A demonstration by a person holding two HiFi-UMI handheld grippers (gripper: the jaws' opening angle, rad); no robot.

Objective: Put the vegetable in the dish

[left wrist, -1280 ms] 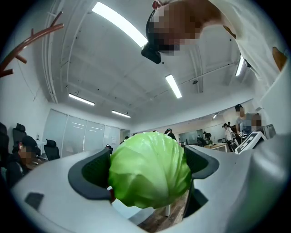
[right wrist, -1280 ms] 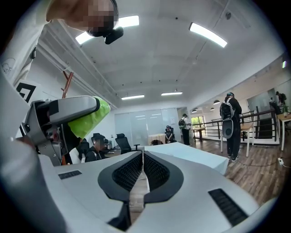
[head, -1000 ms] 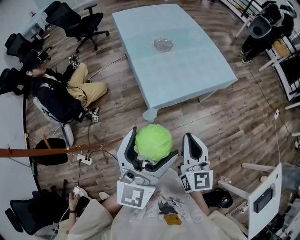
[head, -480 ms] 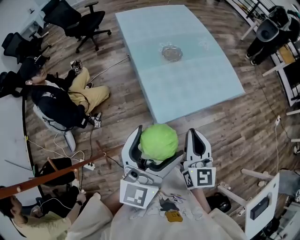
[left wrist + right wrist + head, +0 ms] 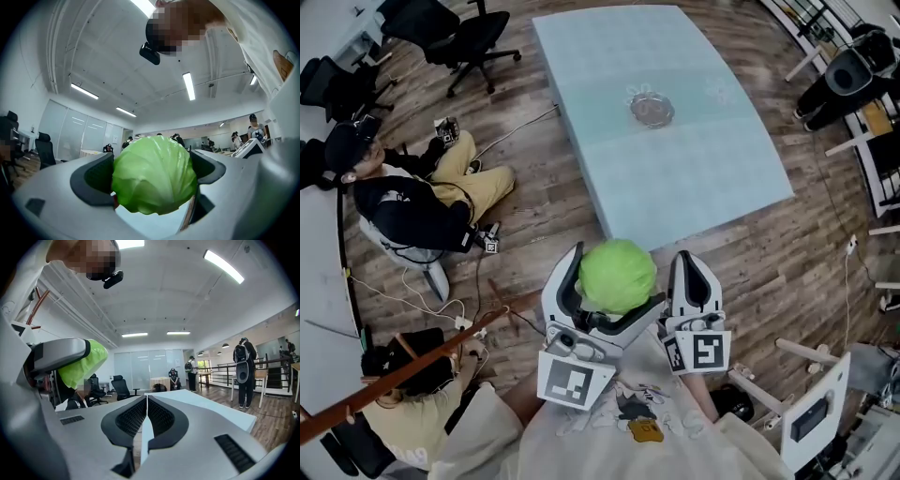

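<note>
A round green cabbage (image 5: 618, 275) sits between the jaws of my left gripper (image 5: 605, 281), which is shut on it and held close to my chest, above the wooden floor. The left gripper view shows the cabbage (image 5: 154, 174) filling the gap of that gripper (image 5: 152, 176). My right gripper (image 5: 692, 281) is beside it on the right, shut with nothing inside; its pads (image 5: 134, 417) meet in the right gripper view (image 5: 146, 416), where the cabbage (image 5: 82, 363) shows at the left. A small glass dish (image 5: 652, 109) stands on the pale blue table (image 5: 712, 159) ahead.
A person in yellow trousers (image 5: 417, 202) sits on the floor at the left, with cables (image 5: 473, 323) around. Another person (image 5: 403, 412) crouches at the lower left. Office chairs (image 5: 450, 37) stand at the upper left. A white stand (image 5: 811, 412) is at my right.
The view has drawn a little nearer the table, its front edge now just ahead of the cabbage. Both grippers keep their hold and spacing. The wooden pole at the left tilted.
</note>
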